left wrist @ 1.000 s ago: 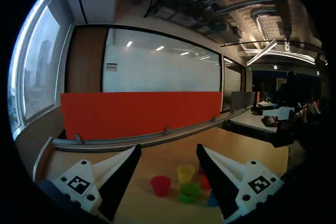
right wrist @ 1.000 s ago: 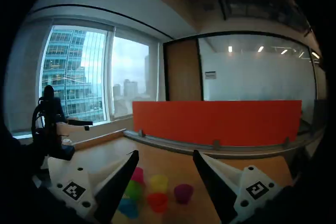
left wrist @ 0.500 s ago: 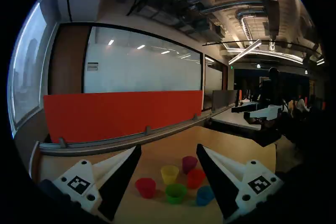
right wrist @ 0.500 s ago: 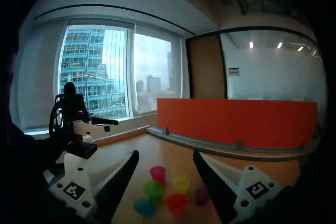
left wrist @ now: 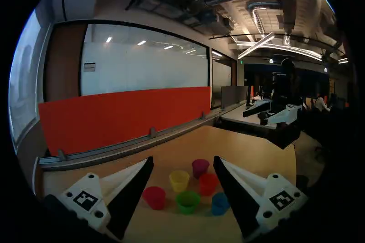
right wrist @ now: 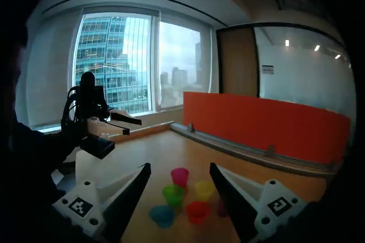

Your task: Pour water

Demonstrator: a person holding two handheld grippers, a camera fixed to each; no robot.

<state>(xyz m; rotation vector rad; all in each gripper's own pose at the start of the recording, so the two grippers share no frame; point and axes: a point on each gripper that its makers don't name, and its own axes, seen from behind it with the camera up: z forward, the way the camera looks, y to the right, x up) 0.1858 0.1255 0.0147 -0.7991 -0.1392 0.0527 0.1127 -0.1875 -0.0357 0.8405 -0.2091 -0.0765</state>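
Six cups (left wrist: 187, 201) on table (left wrist: 237, 145) | left tongs (left wrist: 182, 158) wide | right tongs (right wrist: 179, 164) wide

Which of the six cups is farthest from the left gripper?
The purple cup. It stands at the back of the cluster, behind the yellow cup and the orange-red cup, closest to the orange divider.

Shows the left gripper (left wrist: 182, 158) spread wide over a wooden table (left wrist: 237, 142), framing a tight cluster: red cup (left wrist: 154, 197), yellow cup (left wrist: 179, 180), purple cup (left wrist: 200, 168), orange cup (left wrist: 208, 183), green cup (left wrist: 187, 201), blue cup (left wrist: 220, 203). Behind, orange divider (left wrist: 123, 115); far right, right gripper (left wrist: 269, 113).
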